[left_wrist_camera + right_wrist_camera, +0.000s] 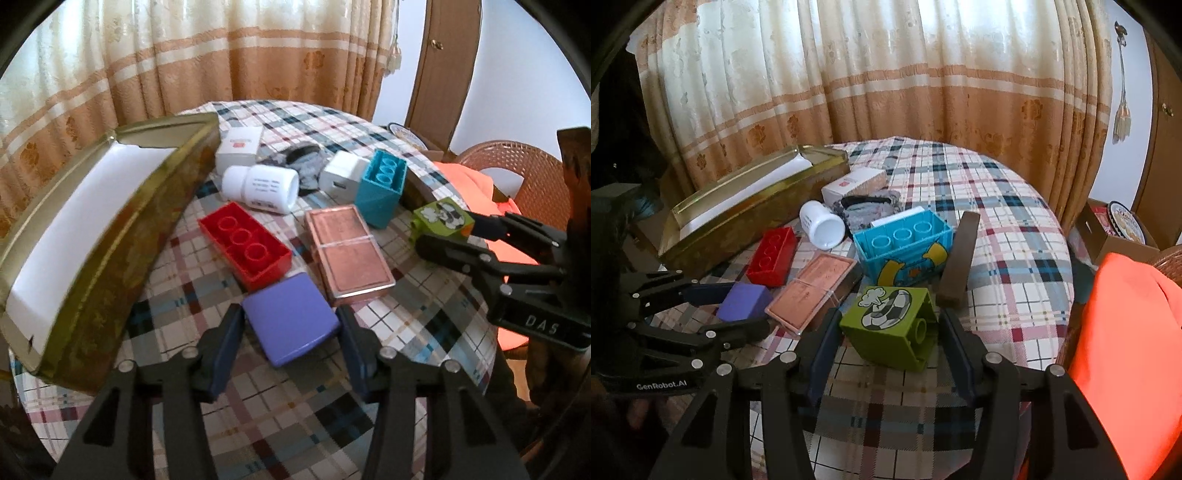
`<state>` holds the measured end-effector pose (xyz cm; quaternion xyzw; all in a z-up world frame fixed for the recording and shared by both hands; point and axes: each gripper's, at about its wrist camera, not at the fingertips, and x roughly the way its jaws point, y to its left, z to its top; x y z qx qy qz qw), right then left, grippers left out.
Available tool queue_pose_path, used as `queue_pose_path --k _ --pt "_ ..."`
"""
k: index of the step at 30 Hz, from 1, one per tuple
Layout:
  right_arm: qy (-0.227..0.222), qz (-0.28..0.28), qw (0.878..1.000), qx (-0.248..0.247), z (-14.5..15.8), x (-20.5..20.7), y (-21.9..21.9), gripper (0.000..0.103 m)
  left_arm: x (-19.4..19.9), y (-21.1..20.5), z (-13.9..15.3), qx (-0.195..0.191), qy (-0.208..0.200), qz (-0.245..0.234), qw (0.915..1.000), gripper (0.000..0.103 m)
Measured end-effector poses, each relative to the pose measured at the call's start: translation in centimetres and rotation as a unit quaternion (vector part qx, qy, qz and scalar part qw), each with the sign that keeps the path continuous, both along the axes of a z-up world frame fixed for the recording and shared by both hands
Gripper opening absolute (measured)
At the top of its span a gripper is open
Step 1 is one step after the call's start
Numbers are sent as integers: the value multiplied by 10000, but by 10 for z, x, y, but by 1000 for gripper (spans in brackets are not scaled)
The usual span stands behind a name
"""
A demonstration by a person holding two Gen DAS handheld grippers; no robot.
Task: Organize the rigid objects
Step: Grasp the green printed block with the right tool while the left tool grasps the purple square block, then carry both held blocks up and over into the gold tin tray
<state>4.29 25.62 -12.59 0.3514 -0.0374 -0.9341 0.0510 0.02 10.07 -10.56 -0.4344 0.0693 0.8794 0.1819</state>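
The purple box (291, 319) lies flat near the front of the bench (1015, 236), and the left gripper (291, 332) has its fingers (229, 343) closed partway around it, pads against its two sides. Just to the right, the green block (890, 328), printed with a cartoon train, sits tilted between the fingers (822, 354) of the right gripper (888, 345), which stand half open; the left pad touches it, while I cannot tell whether the right pad does. Beyond them lie a pink case (349, 254), a red brick (245, 245), a blue brick (905, 247), a white bottle (260, 188), a white carton (240, 146) and a long gold tin (99, 236), open and lined white. A plaid cloth covers the bench; striped curtains (886, 74) hang behind. One gripper reads "GenRobot.AI", the other "DAS".
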Motion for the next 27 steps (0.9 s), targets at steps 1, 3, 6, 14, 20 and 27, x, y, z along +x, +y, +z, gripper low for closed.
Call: queue_pose_path --k 1,3,6,14,20,27 --pt "19 7 10000 2 1 0 0 57 1 -1 2 15 23 15 10000 51" --pt "73 36 10000 -8 4 1 -1 57 1 -5 7 55 109 51 9999 51" --pt "137 82 9999 -42 7 2 -1 57 3 -7 14 94 251 79 9996 51" --pt "326 220 9992 -113 17 6 -7 57 9 -14 34 145 739 227 9969 51" --pt "376 310 9987 -137 23 6 -12 57 8 -24 43 232 879 399 9951 51" --pt "506 415 9977 -154 31 4 -20 57 10 -35 54 371 1149 573 9910 51"
